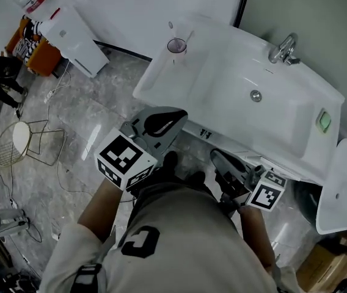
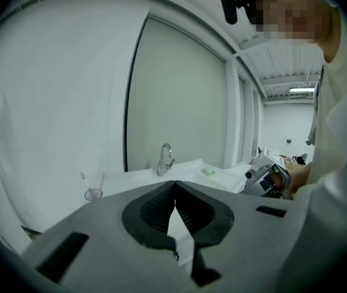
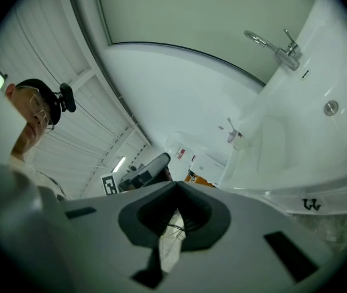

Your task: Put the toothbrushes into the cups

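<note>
The grey plastic left gripper (image 1: 161, 122) and right gripper (image 1: 225, 163) sit clenched and empty by the person's waist, on the near side of the glossy white ceramic washbasin (image 1: 222, 105). I judge there is nothing left to carry: two thin pale toothbrushes (image 2: 86, 182) lean in the small clear cup (image 1: 176, 45) at the basin's smooth far left corner. A curved chrome tap (image 1: 283, 47) gleams at the far right.

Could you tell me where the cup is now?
In the head view, the cup stands on the sink's far left corner, left of the faucet.
</note>
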